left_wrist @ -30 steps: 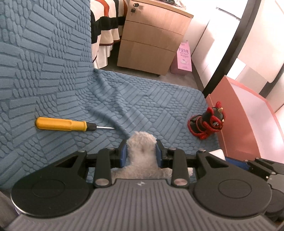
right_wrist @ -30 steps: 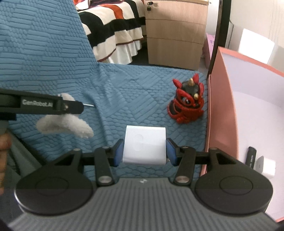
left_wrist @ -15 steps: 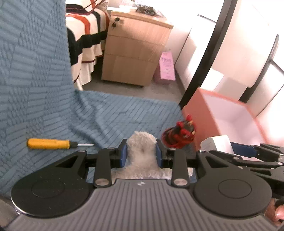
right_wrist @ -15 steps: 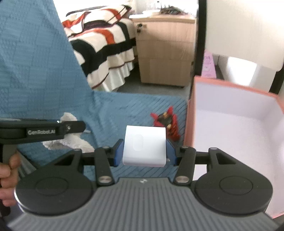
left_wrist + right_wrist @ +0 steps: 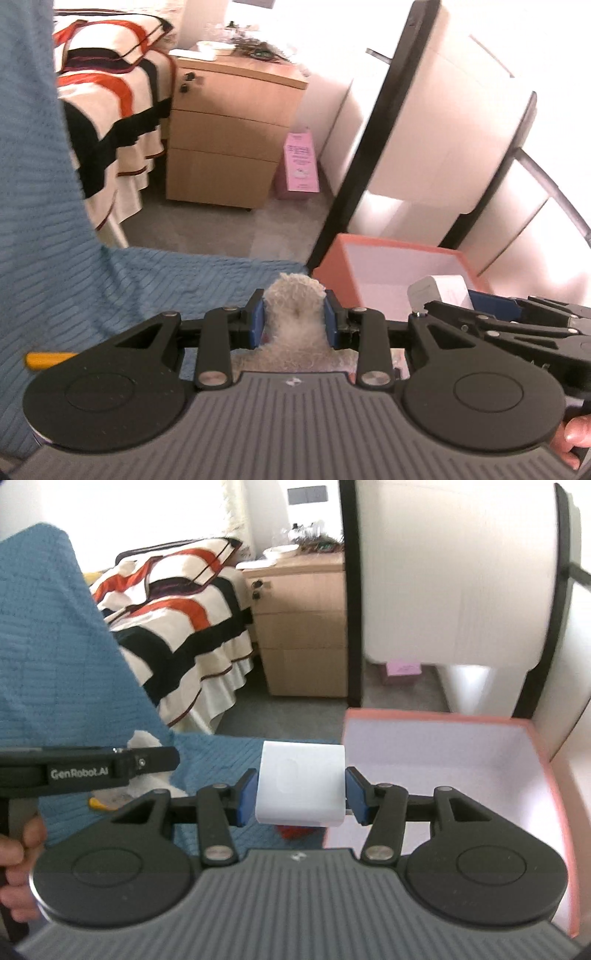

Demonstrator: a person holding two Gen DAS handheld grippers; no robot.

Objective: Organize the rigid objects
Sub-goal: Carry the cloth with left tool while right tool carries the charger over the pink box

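My left gripper (image 5: 294,319) is shut on a fluffy white plush toy (image 5: 294,314), held above the blue sofa cover (image 5: 147,291). My right gripper (image 5: 301,794) is shut on a white rectangular charger block (image 5: 301,784), held by the left rim of the salmon-pink box (image 5: 443,749). The block also shows in the left wrist view (image 5: 439,291) over the box (image 5: 388,280). The left gripper and plush show at the left of the right wrist view (image 5: 147,764). A yellow screwdriver handle (image 5: 48,360) peeks out on the cover. A bit of the red toy (image 5: 295,830) shows under the block.
A wooden drawer cabinet (image 5: 229,136) and a striped bed (image 5: 110,110) stand beyond the sofa. A pink carton (image 5: 301,166) sits on the floor. A white rounded panel with a black frame (image 5: 461,572) rises behind the box.
Both grippers have risen and tilted up with their loads. The right gripper moved right toward the box. The red toy and screwdriver have dropped nearly out of sight.
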